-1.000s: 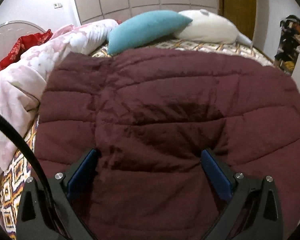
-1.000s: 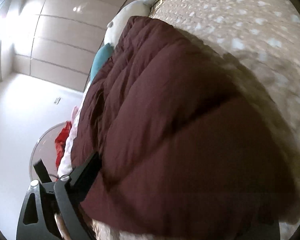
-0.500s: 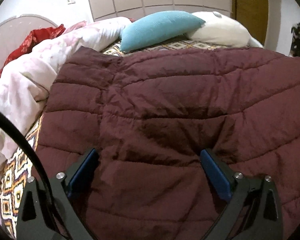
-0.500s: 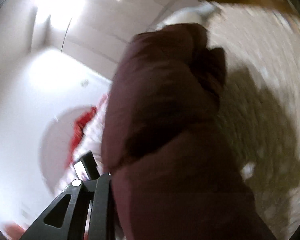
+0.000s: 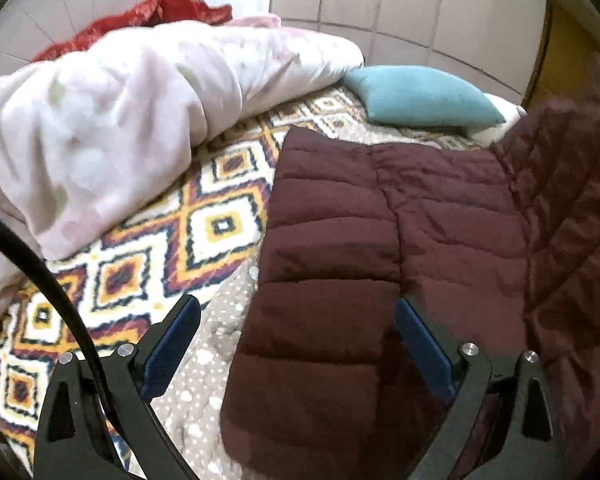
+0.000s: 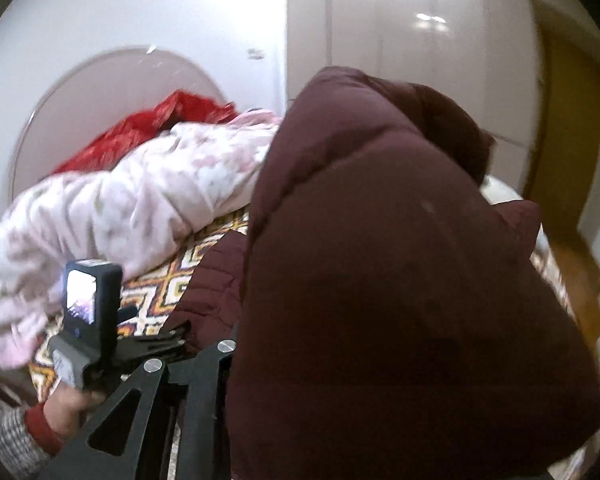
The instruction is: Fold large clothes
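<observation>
A dark maroon quilted jacket lies on the bed, its right part lifted into a fold. My left gripper is open, its blue-padded fingers spread over the jacket's left edge without holding it. In the right wrist view the jacket hangs draped over my right gripper and fills the frame. Only the right gripper's left finger shows, and the cloth hides its tips. The left gripper's camera body and the hand holding it show at lower left.
A pink-white duvet is heaped at the left with a red cloth behind it. A teal pillow lies at the bed's head. The patterned bedcover shows left of the jacket. Wardrobe doors stand behind.
The right gripper has lifted the jacket's right side up and swung it toward the left. The left gripper's view has shifted left, so the jacket's left edge and the patterned bedcover now show.
</observation>
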The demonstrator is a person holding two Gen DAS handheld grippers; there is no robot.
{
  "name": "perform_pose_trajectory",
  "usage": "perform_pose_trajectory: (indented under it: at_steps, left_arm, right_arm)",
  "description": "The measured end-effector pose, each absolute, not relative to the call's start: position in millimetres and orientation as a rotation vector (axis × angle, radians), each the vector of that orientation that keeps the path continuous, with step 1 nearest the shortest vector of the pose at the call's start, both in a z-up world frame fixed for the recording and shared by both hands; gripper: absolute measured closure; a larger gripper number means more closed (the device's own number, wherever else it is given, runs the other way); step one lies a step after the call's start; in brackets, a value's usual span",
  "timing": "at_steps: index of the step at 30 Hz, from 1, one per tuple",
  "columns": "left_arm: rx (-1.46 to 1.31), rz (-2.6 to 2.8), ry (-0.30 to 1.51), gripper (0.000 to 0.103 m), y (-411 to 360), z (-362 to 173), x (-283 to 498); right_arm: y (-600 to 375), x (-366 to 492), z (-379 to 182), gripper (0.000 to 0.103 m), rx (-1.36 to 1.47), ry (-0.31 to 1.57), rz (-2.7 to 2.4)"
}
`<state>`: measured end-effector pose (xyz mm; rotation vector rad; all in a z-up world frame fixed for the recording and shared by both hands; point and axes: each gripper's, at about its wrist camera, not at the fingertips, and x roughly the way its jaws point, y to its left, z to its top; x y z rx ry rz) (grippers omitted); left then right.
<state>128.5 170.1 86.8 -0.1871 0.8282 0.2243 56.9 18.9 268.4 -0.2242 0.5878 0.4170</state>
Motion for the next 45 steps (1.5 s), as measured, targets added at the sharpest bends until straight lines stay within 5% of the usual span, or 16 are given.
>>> perform_pose_trajectory:
  at_steps: [14,20,28,36,38,41,45]
  left_arm:
    - [-0.27,0.13,0.886,0.006,179,44,129]
    - [-0.359,0.037,0.903,0.006,217,59,100]
    - [-0.099,0.087,0.846,0.006,252,95,18]
    - [-0.242,0.257,0.734,0.006,349,119,-32]
    - [-0.247,0.265,0.704,0.006,350,125,-18]
    - [-0.29,0.253,0.67,0.006,348,128,18]
    - [-0.335,0.2,0.712,0.006,336,110,72]
  right_arm:
    - [163,95,195,0.074,-0.635,0.668,0.604]
    - [150,88,181,0.074,-0.691,0.662,0.634]
    - [192,94,155,0.072,-0.873,0.67,0.699]
    - [252,76,72,0.06,-1.125,0.648,0.714]
    - [255,67,64,0.053,-1.159,0.608,0.705]
    - [245,52,66,0.028,-1.149,0.561,0.735]
    - [219,31,82,0.022,-1.092,0.509,0.74]
